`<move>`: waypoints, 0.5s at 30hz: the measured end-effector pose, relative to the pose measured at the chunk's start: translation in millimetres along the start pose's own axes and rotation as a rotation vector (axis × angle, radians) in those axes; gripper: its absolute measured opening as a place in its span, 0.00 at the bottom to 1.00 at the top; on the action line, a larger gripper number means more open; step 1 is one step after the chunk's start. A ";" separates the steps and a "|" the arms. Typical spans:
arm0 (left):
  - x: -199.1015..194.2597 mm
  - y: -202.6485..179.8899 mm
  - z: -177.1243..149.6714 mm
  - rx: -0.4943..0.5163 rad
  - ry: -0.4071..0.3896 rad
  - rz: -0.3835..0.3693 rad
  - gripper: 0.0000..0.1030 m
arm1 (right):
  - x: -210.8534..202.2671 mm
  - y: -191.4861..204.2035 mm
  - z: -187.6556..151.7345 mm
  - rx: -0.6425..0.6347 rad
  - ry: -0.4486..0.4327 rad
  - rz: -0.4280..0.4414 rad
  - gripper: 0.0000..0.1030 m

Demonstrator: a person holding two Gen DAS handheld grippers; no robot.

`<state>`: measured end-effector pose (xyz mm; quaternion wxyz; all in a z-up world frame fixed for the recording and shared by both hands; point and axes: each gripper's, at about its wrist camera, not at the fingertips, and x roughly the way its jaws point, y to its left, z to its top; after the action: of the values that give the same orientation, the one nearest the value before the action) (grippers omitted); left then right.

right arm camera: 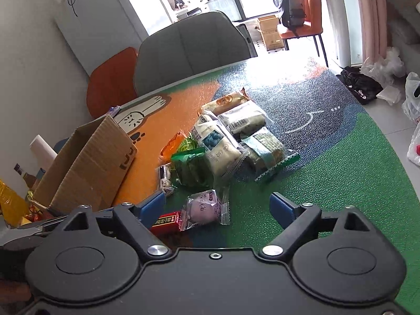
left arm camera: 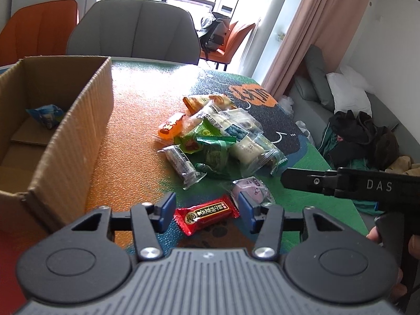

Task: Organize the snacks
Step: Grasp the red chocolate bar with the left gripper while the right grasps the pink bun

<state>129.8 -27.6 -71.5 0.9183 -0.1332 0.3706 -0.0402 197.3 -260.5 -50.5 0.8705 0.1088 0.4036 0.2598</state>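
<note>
My left gripper is open, its blue pads on either side of a red snack packet lying on the table mat. A purple wrapped snack lies just beyond the right pad. A pile of wrapped snacks sits further out. An open cardboard box stands to the left with one blue packet inside. My right gripper is open and empty, hovering over the purple snack, with the red packet at its left and the pile ahead. The right gripper's body also shows in the left wrist view.
A grey chair and an orange chair stand behind the table. A sofa with clothes lies off the table's right edge. Bottles and packets stand left of the box. The colourful mat covers the table.
</note>
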 end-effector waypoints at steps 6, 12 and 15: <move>21.7 3.5 -2.7 -0.003 0.040 -0.005 0.40 | 14.3 0.9 2.6 0.001 0.023 0.001 0.83; 27.1 7.2 -8.5 -0.003 0.067 -0.018 0.40 | 28.5 5.4 5.9 -0.004 0.043 -0.001 0.81; 25.6 5.6 -11.3 0.005 0.076 -0.023 0.40 | 38.2 8.9 6.2 -0.016 0.057 -0.008 0.81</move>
<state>140.3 -29.0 -98.0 0.9034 -0.1336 0.4035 -0.0567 219.4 -232.3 -67.5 0.8604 0.0929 0.4268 0.2625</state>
